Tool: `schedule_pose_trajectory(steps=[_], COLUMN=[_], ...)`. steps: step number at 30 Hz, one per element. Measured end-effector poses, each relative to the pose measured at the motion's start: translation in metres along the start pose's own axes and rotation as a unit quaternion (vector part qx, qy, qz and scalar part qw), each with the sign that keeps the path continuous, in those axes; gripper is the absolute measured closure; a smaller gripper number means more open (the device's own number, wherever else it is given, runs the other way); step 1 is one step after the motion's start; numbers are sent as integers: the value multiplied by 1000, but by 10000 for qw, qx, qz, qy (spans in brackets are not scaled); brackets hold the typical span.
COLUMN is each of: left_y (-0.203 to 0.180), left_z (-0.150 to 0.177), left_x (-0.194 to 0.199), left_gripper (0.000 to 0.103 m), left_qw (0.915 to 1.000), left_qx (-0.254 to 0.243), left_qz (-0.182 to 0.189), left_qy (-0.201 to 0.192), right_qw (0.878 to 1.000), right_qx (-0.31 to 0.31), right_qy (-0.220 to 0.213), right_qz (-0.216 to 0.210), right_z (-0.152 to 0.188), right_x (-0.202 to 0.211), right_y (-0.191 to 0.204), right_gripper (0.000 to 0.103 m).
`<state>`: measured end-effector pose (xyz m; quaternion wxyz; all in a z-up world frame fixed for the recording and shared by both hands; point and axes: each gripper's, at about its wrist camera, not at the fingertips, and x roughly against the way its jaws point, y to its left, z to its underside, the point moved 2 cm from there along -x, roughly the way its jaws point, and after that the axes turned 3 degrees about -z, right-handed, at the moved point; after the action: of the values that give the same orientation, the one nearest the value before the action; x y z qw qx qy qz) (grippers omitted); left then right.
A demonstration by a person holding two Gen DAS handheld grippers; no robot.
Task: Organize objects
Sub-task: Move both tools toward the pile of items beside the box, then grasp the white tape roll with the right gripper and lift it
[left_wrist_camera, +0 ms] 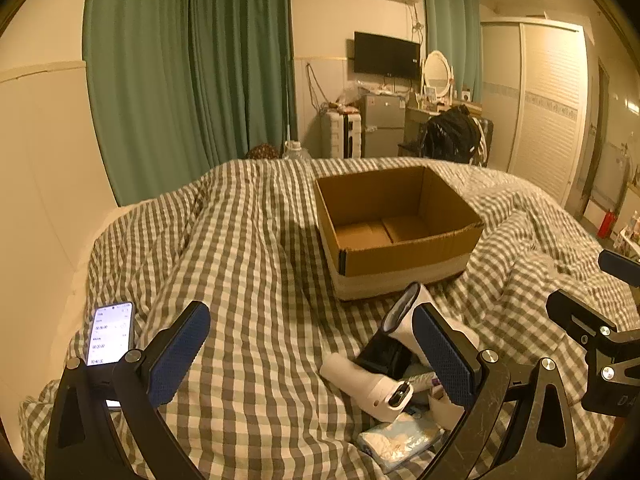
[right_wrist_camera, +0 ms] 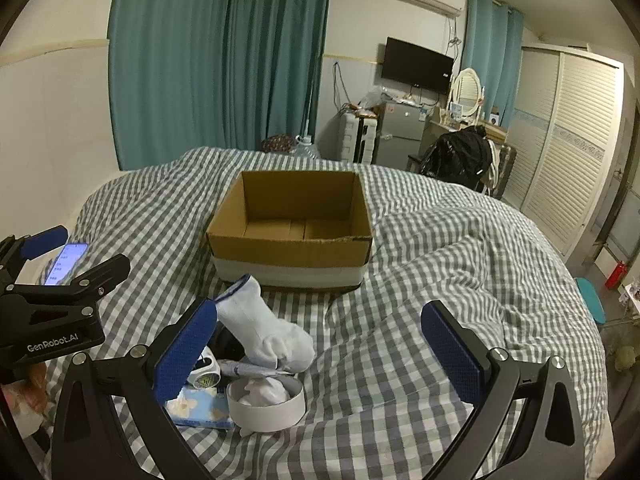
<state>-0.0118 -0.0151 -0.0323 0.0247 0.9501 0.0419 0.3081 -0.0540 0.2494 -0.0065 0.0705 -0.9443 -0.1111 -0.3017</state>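
Observation:
An open, empty cardboard box [left_wrist_camera: 400, 220] [right_wrist_camera: 292, 216] stands on the checked bed cover. In front of it lies a small pile: a white sock [right_wrist_camera: 264, 324] [left_wrist_camera: 412, 312], a white round container [right_wrist_camera: 266, 404] with white cloth in it, a tissue pack [right_wrist_camera: 200, 404] [left_wrist_camera: 400, 440], a white handheld device [left_wrist_camera: 372, 388] and a black item [left_wrist_camera: 384, 354]. My left gripper [left_wrist_camera: 316, 356] is open and empty, left of the pile. My right gripper [right_wrist_camera: 320, 356] is open and empty, with the pile by its left finger.
A lit phone [left_wrist_camera: 110, 334] [right_wrist_camera: 66, 262] lies on the cover at the left. Green curtains [left_wrist_camera: 188, 72], a wall TV [left_wrist_camera: 386, 54], a small fridge [left_wrist_camera: 382, 124], a dressing table and a louvred wardrobe [left_wrist_camera: 548, 108] stand beyond the bed.

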Motion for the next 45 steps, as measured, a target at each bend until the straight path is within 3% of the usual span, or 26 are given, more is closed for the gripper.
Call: schedule_pose_trajectory(steps=[10, 18, 26, 29, 36, 45], left_y=[-10, -26, -38, -45, -42, -54], left_z=[33, 68, 76, 80, 82, 84], left_x=[-46, -82, -99, -101, -110, -140], left_gripper=[0, 0, 0, 0, 0, 0], left_qw=[9963, 9860, 9766, 9740, 9731, 9624], left_qx=[-285, -392, -466, -690, -701, -1103], left_qz=[27, 409, 936, 914, 937, 1105], left_qy=[815, 1571, 1879, 1955, 1987, 2225], right_qw=[9988, 9967, 9920, 9901, 9818, 9748], right_qx=[-50, -93, -139, -117, 114, 526], right_qy=[477, 805, 1218, 1330, 1584, 1956], right_qz=[-73, -45, -287, -428, -1038, -939], right_z=[23, 40, 58, 63, 76, 89], right_x=[-35, -62, -86, -90, -78, -98], right_y=[-4, -13, -15, -13, 4, 22], right_gripper=[1, 2, 7, 8, 8, 13])
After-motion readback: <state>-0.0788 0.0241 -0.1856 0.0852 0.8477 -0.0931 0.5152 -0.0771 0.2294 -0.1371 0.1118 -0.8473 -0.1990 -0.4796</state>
